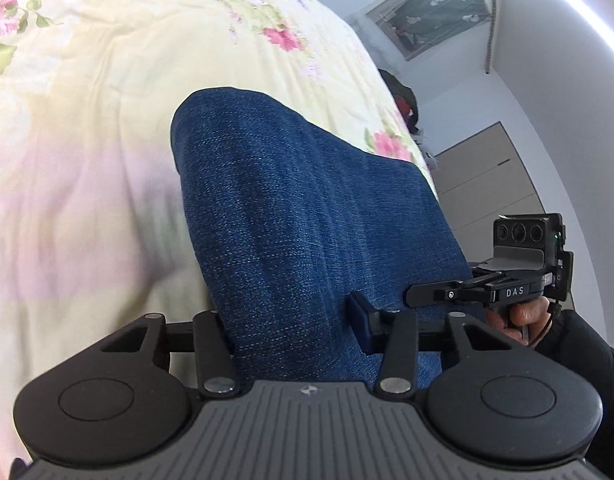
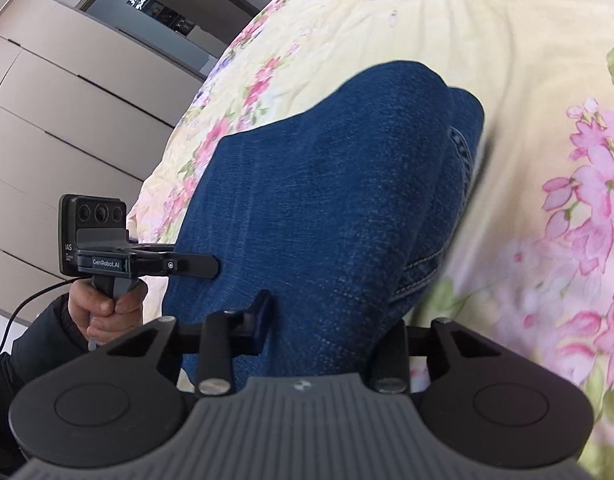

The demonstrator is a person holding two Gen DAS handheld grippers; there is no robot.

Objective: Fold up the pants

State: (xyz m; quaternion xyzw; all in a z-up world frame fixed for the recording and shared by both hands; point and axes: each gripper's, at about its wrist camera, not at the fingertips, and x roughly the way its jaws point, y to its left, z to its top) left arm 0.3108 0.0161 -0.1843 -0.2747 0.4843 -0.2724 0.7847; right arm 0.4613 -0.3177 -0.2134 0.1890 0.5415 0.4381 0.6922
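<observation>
Blue denim pants (image 1: pixel 287 200) lie lengthwise on a pale yellow floral bedspread (image 1: pixel 87 120), their near end lifted up toward me. My left gripper (image 1: pixel 291 320) is shut on that near end; denim fills the gap and hides the left finger. The right gripper (image 1: pixel 423 296) bites the same end from the right side. In the right wrist view the pants (image 2: pixel 327 180) show a stitched seam on the right. My right gripper (image 2: pixel 327 320) is shut on the cloth, its left pad pressed into the denim. The left gripper (image 2: pixel 211 266) holds the fabric's left edge there.
The bedspread (image 2: pixel 547 80) runs far beyond the pants on all sides. A person's hand (image 2: pixel 103 304) in a dark sleeve grips the left tool. Beige wardrobe doors (image 2: pixel 47 120) stand past the bed. A dark bundle (image 1: pixel 403 100) sits at the bed's far edge, near a curtained window (image 1: pixel 435 8).
</observation>
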